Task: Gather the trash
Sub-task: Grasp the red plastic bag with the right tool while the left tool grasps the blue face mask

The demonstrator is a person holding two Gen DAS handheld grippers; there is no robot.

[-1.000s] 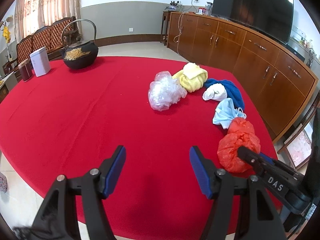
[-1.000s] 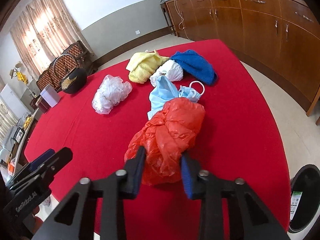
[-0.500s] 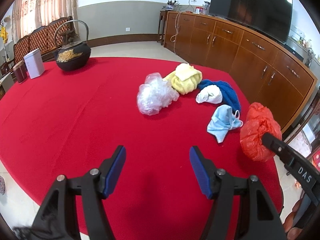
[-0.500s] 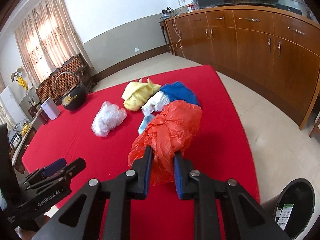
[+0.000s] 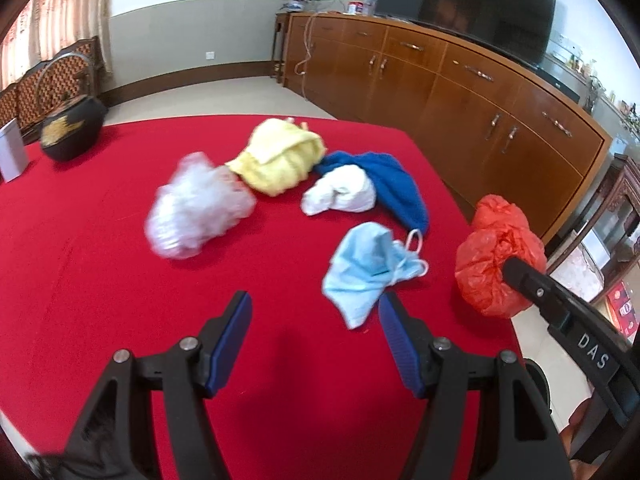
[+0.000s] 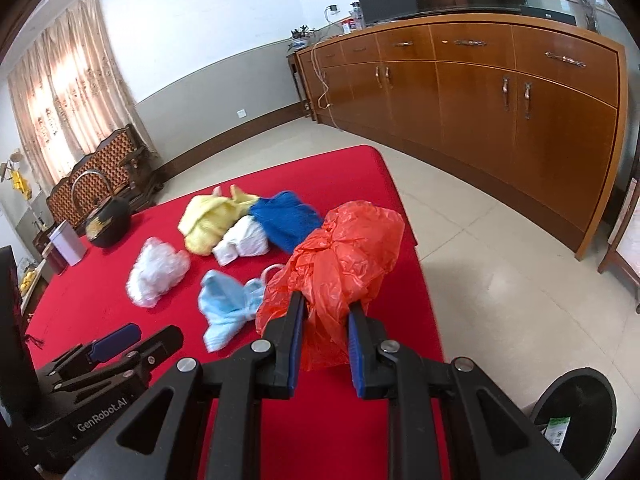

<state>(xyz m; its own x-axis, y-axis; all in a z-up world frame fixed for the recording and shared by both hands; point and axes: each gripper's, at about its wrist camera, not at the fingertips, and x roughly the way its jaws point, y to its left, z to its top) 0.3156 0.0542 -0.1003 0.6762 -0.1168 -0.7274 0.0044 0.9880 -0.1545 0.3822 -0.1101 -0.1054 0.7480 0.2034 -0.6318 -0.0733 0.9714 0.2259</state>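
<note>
My right gripper [image 6: 325, 312] is shut on a red plastic bag [image 6: 344, 248] and holds it up above the right edge of the red table [image 6: 100, 312]; the bag also shows in the left wrist view [image 5: 496, 264]. My left gripper [image 5: 314, 322] is open and empty, just short of a light blue face mask [image 5: 368, 268], which also shows in the right wrist view [image 6: 228, 304]. A clear plastic bag [image 5: 196, 212], a white wad [image 5: 344, 196], a yellow cloth [image 5: 280, 160] and a blue cloth [image 5: 392, 184] lie further back.
A black bin [image 6: 576, 416] stands on the floor at the lower right. A black iron kettle [image 5: 72, 132] and a white box [image 5: 12, 152] sit at the table's far left. A long wooden sideboard [image 6: 500, 92] runs along the right wall.
My right gripper has closed on the red bag, lifted it off the table and carried it right. My left gripper has moved forward and right, toward the blue mask.
</note>
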